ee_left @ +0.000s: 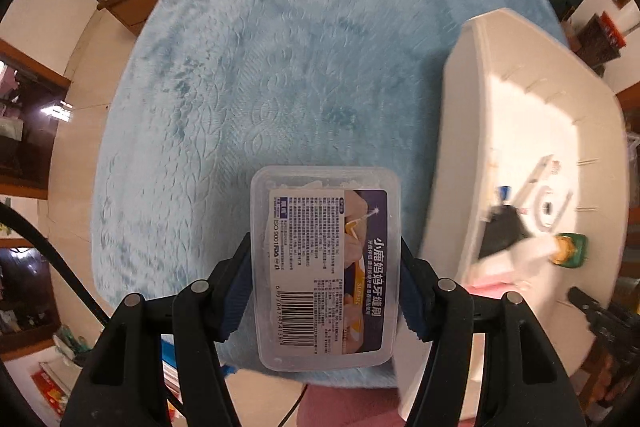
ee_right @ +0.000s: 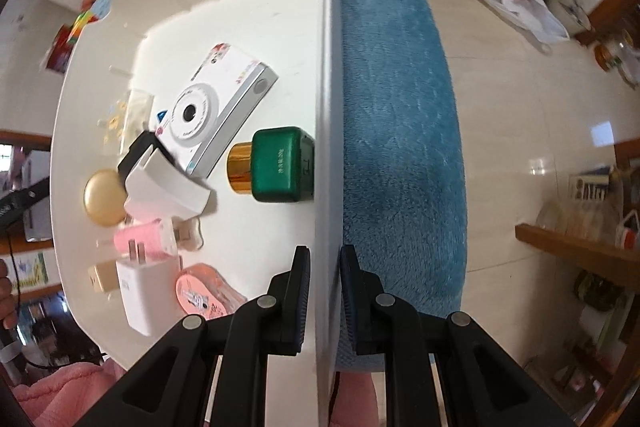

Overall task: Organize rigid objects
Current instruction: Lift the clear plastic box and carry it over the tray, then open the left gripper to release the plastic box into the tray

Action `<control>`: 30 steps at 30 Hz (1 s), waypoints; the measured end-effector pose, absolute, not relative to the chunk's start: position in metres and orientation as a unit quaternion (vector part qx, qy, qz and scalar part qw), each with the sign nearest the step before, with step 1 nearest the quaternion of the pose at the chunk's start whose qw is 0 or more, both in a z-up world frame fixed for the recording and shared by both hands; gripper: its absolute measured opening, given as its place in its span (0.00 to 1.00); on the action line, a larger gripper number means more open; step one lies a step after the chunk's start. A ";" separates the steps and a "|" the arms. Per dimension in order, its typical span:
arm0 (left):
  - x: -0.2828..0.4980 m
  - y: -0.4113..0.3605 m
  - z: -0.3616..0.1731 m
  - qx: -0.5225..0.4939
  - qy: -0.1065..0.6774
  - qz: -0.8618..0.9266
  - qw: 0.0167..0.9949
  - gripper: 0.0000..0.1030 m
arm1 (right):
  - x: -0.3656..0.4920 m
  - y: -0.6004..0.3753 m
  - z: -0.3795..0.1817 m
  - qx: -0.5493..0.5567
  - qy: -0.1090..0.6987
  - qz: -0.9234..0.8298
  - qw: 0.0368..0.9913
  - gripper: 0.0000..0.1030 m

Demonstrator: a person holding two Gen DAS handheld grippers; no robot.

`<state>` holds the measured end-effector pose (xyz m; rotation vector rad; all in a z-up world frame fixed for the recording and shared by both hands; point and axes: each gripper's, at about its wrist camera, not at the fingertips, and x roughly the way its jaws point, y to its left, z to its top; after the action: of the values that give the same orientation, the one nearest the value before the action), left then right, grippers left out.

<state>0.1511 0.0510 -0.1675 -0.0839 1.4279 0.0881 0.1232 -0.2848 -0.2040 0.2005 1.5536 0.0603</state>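
Left wrist view: the left gripper (ee_left: 325,279) clamps the clear plastic box (ee_left: 325,267) by its long sides, long axis pointing far, above the blue mat (ee_left: 256,75). The white bin (ee_left: 532,163) lies just right.

Right wrist view: the right gripper (ee_right: 324,299) pinches the white bin's (ee_right: 325,107) wall; the camera (ee_right: 216,107) and green bottle (ee_right: 276,165) sit inside, left.

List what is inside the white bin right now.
Inside the white bin lie a toy camera, a green bottle with a gold cap, a white charger, a gold disc and pink items. Whatever lies beneath these is hidden.
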 end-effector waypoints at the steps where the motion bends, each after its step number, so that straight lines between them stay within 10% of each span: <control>1: 0.147 0.052 -0.161 -0.047 0.650 0.036 0.757 0.64 | 0.123 -0.285 -0.204 0.088 0.700 0.032 0.708 0.17; 30: 0.123 -0.118 -0.116 0.037 0.635 -0.172 0.752 0.64 | 0.126 -0.290 -0.205 0.081 0.704 0.066 0.703 0.17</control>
<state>0.1235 -0.1180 -0.1160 0.0802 1.3873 -0.3751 0.1262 -0.2904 -0.2052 0.1811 1.5655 0.1462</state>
